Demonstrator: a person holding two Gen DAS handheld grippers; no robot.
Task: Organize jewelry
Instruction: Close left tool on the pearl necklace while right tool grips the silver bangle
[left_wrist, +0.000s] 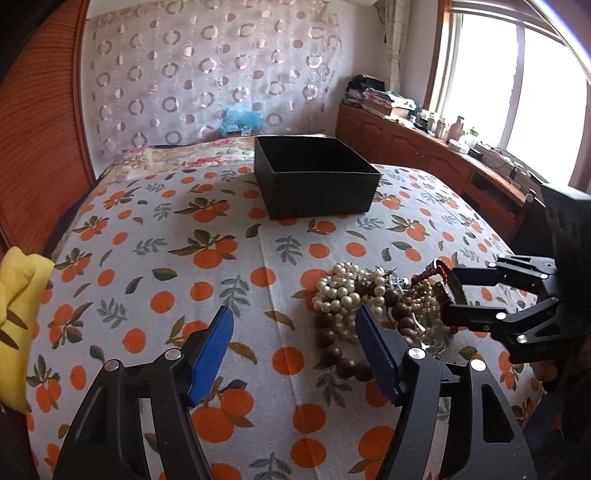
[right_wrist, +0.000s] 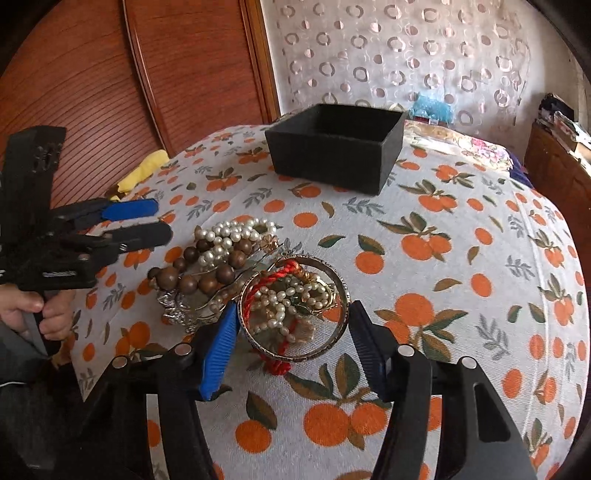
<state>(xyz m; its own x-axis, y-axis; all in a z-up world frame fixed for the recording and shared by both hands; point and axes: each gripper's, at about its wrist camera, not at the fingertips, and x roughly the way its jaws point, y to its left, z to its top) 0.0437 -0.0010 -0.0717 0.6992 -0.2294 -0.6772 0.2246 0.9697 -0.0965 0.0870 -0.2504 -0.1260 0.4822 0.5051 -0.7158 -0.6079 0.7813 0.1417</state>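
A pile of jewelry lies on an orange-print cloth: white pearl strands, brown wooden beads, a silver piece, a red cord and gold bangles. An open black box stands farther back, also in the right wrist view. My left gripper is open, low over the cloth at the pile's left edge. My right gripper is open, its fingers on either side of the bangles, also seen in the left wrist view.
A wooden headboard and a patterned curtain stand behind the bed. A yellow cloth lies at the left edge. A wooden counter with clutter runs under the window at right.
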